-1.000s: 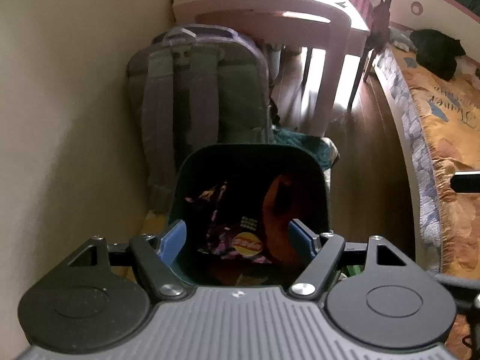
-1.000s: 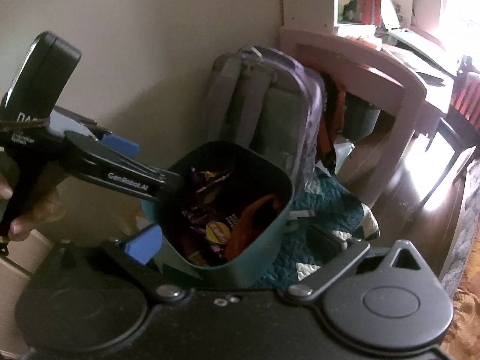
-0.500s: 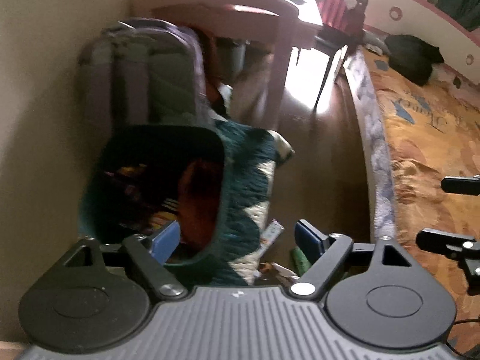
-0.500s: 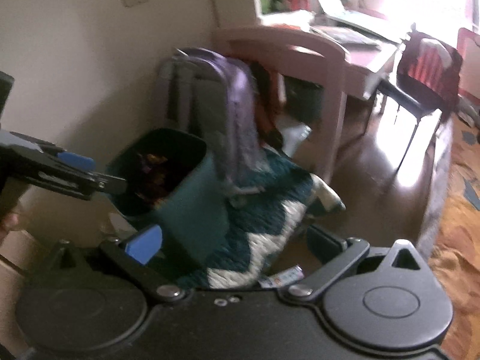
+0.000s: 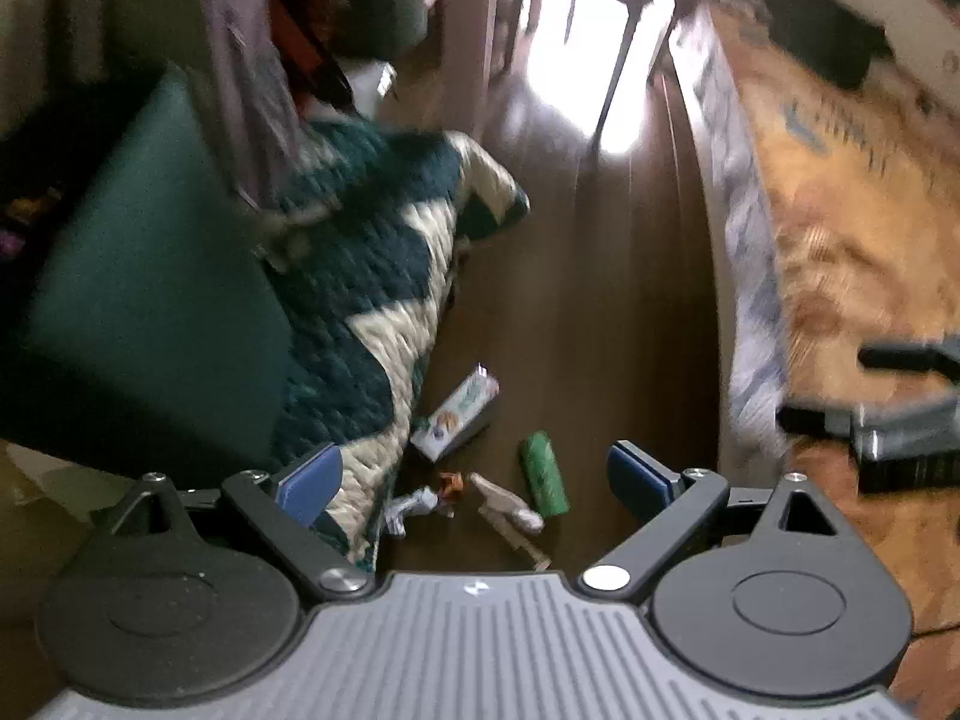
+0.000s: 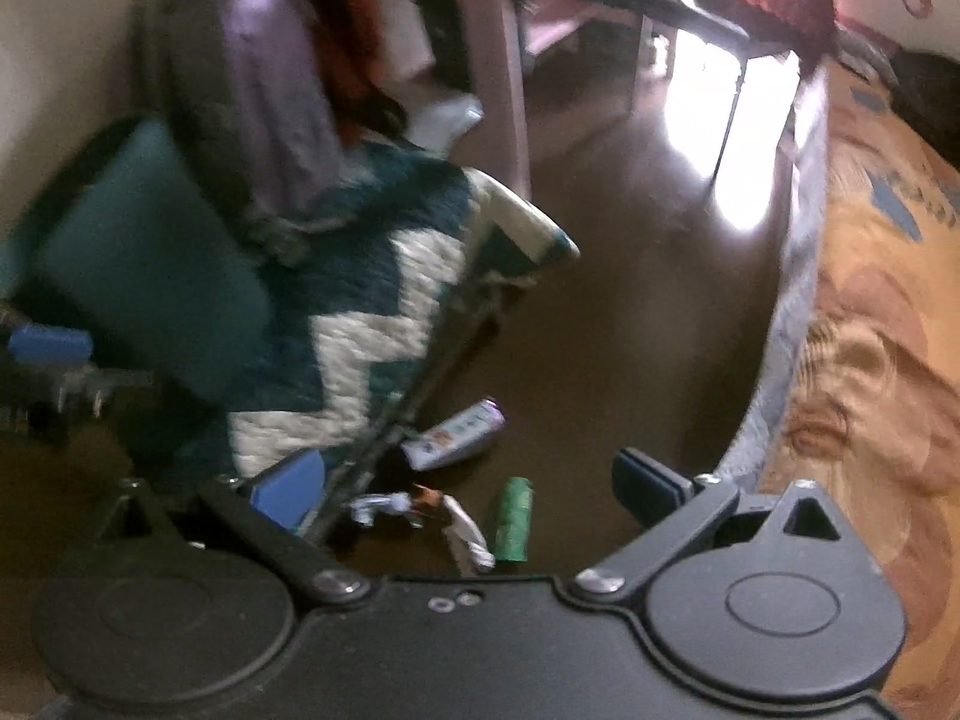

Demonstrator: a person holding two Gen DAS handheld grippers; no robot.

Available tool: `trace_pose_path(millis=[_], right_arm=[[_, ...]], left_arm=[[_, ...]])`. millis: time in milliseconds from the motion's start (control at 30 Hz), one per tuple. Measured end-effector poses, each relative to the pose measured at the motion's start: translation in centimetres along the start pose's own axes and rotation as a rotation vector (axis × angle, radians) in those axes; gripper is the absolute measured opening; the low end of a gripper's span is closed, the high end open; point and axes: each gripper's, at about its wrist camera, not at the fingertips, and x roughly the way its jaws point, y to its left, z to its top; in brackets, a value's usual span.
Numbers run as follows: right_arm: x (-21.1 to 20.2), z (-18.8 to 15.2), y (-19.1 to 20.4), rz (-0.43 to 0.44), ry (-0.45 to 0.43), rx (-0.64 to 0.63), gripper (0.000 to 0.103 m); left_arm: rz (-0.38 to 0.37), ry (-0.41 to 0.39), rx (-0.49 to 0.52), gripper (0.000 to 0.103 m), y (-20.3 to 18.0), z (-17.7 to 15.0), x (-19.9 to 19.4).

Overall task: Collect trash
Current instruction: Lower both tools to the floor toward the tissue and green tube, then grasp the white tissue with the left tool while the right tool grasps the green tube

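Note:
Litter lies on the dark wood floor beside a zigzag quilt: a white printed carton (image 5: 456, 420) (image 6: 456, 435), a green roll (image 5: 543, 474) (image 6: 513, 519), a beige wrapper (image 5: 510, 510) (image 6: 465, 534) and a small crumpled scrap (image 5: 420, 504) (image 6: 390, 504). My left gripper (image 5: 474, 474) hangs above this litter, its jaws opening, nothing between them. My right gripper (image 6: 468, 486) hovers over the same pile, open and empty. The teal trash bin (image 5: 138, 300) (image 6: 138, 252) stands at the left.
A teal-and-white quilt (image 5: 384, 276) (image 6: 372, 300) lies next to the bin, a purple backpack (image 6: 264, 90) behind it. A bed with an orange cover (image 5: 852, 228) (image 6: 888, 312) runs along the right. Pink desk legs (image 6: 510, 60) stand further back.
Both grippers swung away from the bin's opening, rightward and down toward the floor litter. The left jaws spread wider. The bin now sits at the left of both views.

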Motion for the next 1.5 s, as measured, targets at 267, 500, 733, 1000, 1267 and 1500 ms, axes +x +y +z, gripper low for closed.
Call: trace_pose_path(millis=[267, 500, 733, 1000, 1267, 1500], right_arm=[[12.6, -4.3, -3.2, -0.019, 0.054, 0.083, 0.103], [26.6, -9.5, -5.9, -0.024, 0.151, 0.167, 0.097], [37.7, -14.1, -8.4, -0.012, 0.239, 0.216, 0.093], [45.3, -16.0, -9.5, 0.049, 0.277, 0.185, 0.093], [50.6, -16.0, -9.0, 0.093, 0.322, 0.158, 0.084], [52.7, -16.9, -8.2, 0.066, 0.353, 0.134, 0.065]], left_arm=[[0.072, 0.096, 0.074, 0.096, -2.9, -5.4, 14.8], [0.079, 0.170, 0.061, 0.096, -4.4, -10.3, 28.1], [0.048, 0.230, 0.040, 0.096, -5.6, -14.1, 38.6], [0.028, 0.239, 0.034, 0.096, -6.5, -16.5, 46.7], [-0.055, 0.275, 0.039, 0.095, -7.5, -17.3, 52.0], [-0.090, 0.334, 0.050, 0.051, -8.0, -17.5, 53.8]])
